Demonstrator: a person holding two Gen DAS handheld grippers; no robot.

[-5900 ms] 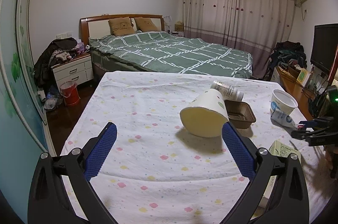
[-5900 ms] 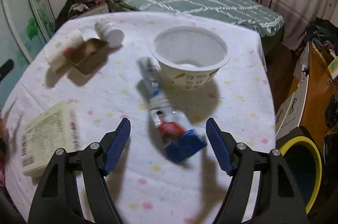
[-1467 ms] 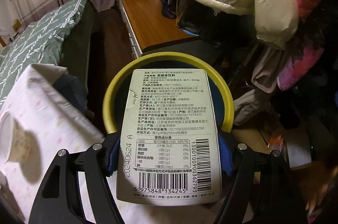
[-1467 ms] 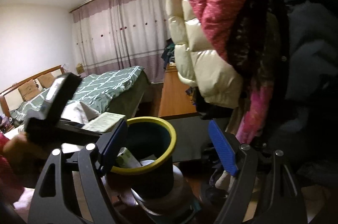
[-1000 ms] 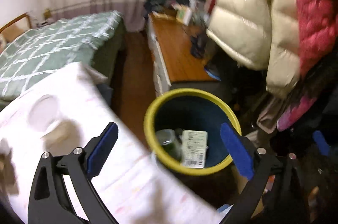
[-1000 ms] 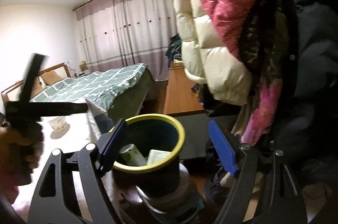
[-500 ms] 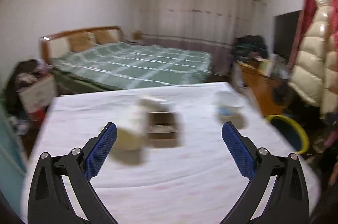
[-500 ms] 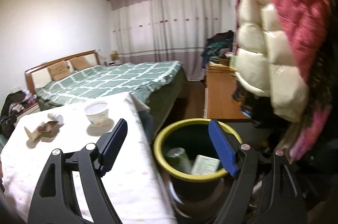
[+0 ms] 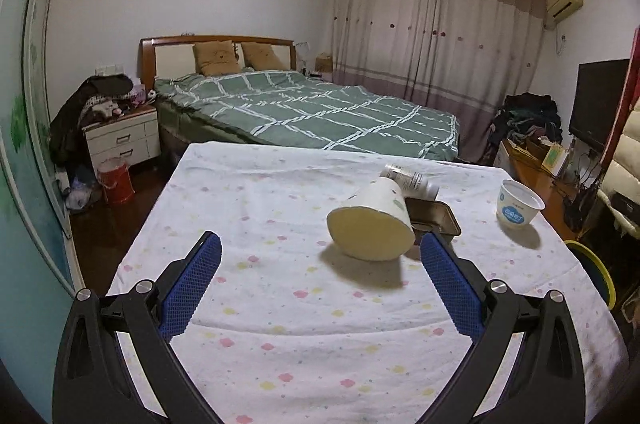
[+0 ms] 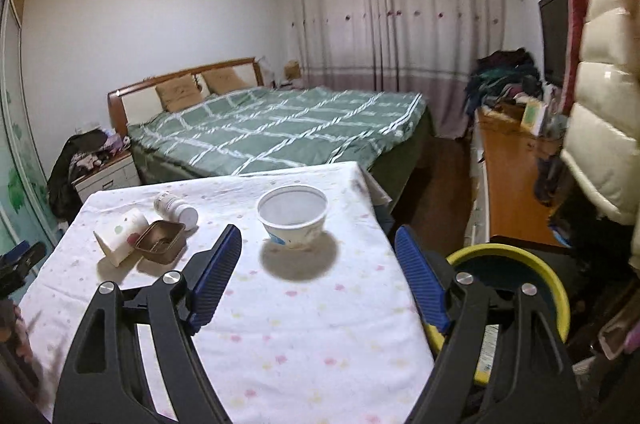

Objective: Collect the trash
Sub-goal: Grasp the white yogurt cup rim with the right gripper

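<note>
My left gripper (image 9: 320, 288) is open and empty over the near part of the table (image 9: 280, 324). A paper cup (image 9: 372, 228) lies on its side just ahead, with a brown foil tray (image 9: 434, 220) and a white bottle (image 9: 412, 177) behind it. A white bowl (image 9: 518, 205) stands upright at the right. My right gripper (image 10: 318, 280) is open and empty, with the bowl (image 10: 292, 214) just ahead of it. The yellow-rimmed bin (image 10: 516, 268) stands off the table's right edge with a carton (image 10: 486, 348) inside. The cup (image 10: 120, 234), tray (image 10: 160, 240) and bottle (image 10: 176, 207) lie at the left.
A bed (image 9: 304, 111) with a green checked cover stands beyond the table. A nightstand (image 9: 122, 135) and a red bucket (image 9: 116, 179) are at the left. A wooden desk (image 10: 516, 175) and hanging puffy coats (image 10: 604, 103) are at the right.
The left gripper dropped the carton into the bin, opened, and swung back over the table. The right gripper swung from the bin toward the table and the bowl.
</note>
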